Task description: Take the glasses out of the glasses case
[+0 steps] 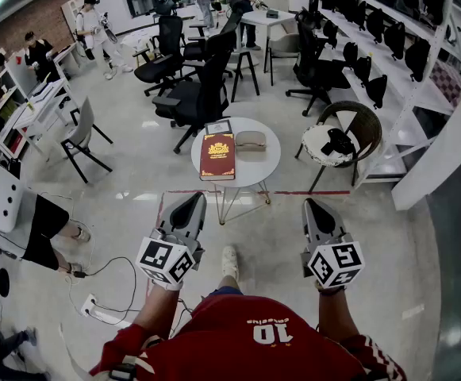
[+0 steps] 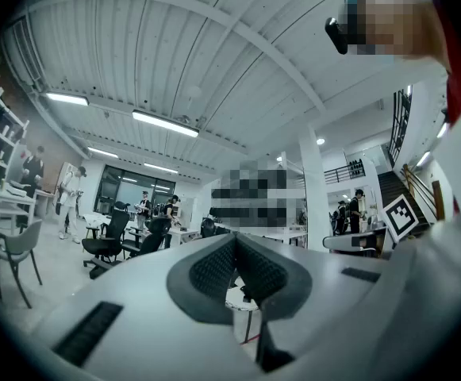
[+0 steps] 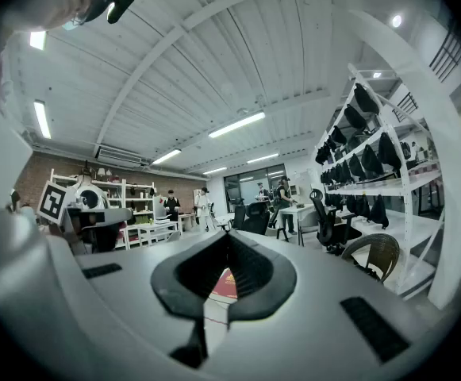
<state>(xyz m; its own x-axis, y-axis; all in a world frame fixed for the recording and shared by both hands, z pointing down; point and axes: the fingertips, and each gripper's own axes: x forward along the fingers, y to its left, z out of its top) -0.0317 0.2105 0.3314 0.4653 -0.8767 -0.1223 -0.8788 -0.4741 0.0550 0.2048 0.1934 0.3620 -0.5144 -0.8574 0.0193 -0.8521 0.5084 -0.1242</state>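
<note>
on the round white table at 12 o'clock, well ahead of the person, the glasses case lies shut near the middle, with a red book just beside it at its 9 o'clock. the glasses themselves are hidden inside. the left gripper and right gripper hang in the air well short of the table, at about 11 and 1 o'clock. in the left gripper view the jaws of the left gripper meet at the tips with nothing between them; the right gripper is likewise closed and empty, the book showing through the gap behind its tips.

nothing of the task looks begun. the case looks light and rounded, likely to skid on the smooth top, so one gripper should pin its base while the other lifts the lid at the seam. the glasses will probably be thin and fragile; take them by the bridge or a temple, not the lenses.
</note>
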